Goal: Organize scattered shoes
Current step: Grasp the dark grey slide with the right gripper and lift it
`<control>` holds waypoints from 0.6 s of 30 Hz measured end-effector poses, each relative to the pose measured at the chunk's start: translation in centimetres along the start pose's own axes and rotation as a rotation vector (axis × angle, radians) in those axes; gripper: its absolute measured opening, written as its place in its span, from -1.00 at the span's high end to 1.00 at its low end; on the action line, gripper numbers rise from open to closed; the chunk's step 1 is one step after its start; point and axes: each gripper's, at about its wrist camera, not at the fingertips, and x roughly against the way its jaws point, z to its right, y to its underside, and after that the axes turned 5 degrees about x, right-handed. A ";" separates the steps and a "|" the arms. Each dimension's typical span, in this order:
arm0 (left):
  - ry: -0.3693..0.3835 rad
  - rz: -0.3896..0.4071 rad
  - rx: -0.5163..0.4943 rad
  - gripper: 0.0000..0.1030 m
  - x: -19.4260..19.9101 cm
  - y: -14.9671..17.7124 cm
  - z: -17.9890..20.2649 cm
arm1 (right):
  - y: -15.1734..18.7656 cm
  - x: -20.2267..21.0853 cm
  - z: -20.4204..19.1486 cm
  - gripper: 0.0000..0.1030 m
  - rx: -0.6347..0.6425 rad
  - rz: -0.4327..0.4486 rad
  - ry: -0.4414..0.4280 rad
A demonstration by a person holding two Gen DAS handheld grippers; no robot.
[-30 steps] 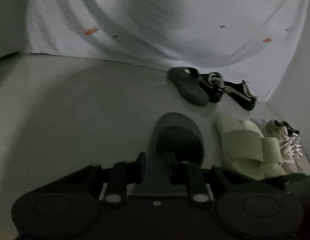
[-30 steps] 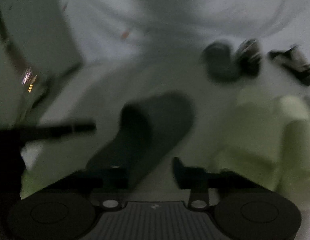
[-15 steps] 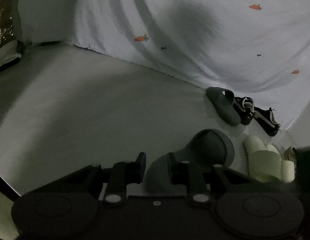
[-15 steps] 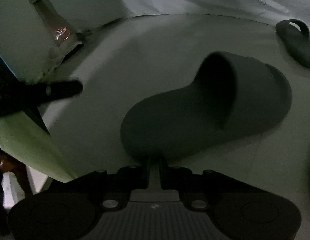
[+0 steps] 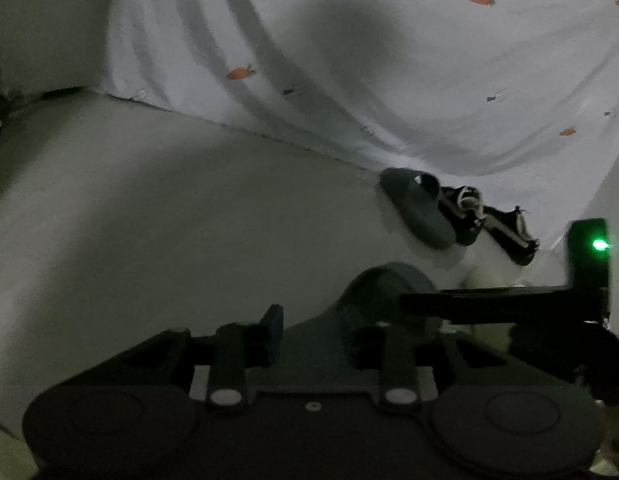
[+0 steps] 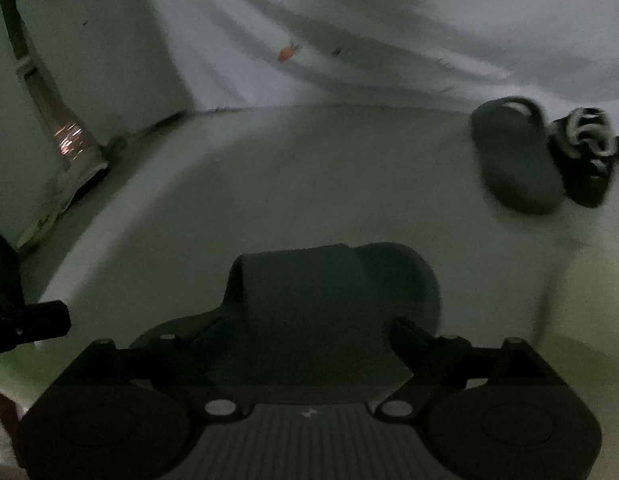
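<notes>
No brand, label or readable writing shows on anything; the only marking is a scatter of small orange carrot prints on the pale sheet [image 5: 389,80] hanging behind the floor [image 5: 149,220].

The left gripper [image 5: 313,320] is low and level, its two fingers closed on the heel end of a dark grey slide [image 5: 393,292], which sticks out ahead of it toward the right. The right gripper [image 6: 305,332] straddles the same slide [image 6: 309,300] from another side; its fingers flank the strap band, spread wide, but the dim, blurred view does not show whether they press it. In the left wrist view the right gripper's body crosses in from the right as a dark bar with a green light [image 5: 598,245].

Its mate, the second grey slide [image 5: 417,212], lies further back along the foot of the sheet, touching a black sandal [image 5: 463,216] with white straps; another black sandal [image 5: 509,236] lies just beyond. A pale green slide [image 6: 589,300] sits close on the right. To the left the floor is bare and open up to the sheet's hem and a wall corner [image 6: 89,152]
</notes>
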 end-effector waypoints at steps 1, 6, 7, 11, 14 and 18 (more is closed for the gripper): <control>0.001 0.003 -0.002 0.31 -0.3 -0.2 0.2 | -0.1 -0.4 0.0 -0.81 -0.008 -0.004 0.007; 0.003 0.018 0.000 0.30 -1.6 -1.1 0.7 | -0.4 -2.1 -0.3 -0.67 -0.054 -0.026 0.055; 0.000 0.026 0.004 0.29 -1.8 -1.3 0.7 | -0.5 -2.4 -0.3 -0.63 -0.063 -0.031 0.065; -0.017 0.038 0.036 0.29 -2.6 -1.8 0.5 | -0.6 -3.0 -0.7 -0.51 -0.144 -0.024 0.162; -0.019 0.034 0.043 0.29 -2.9 -1.9 0.4 | -0.5 -2.7 -0.5 -0.50 -0.307 -0.016 0.310; -0.013 0.018 0.038 0.29 -3.0 -1.6 0.3 | 0.1 -0.6 0.8 -0.53 -0.580 -0.075 0.440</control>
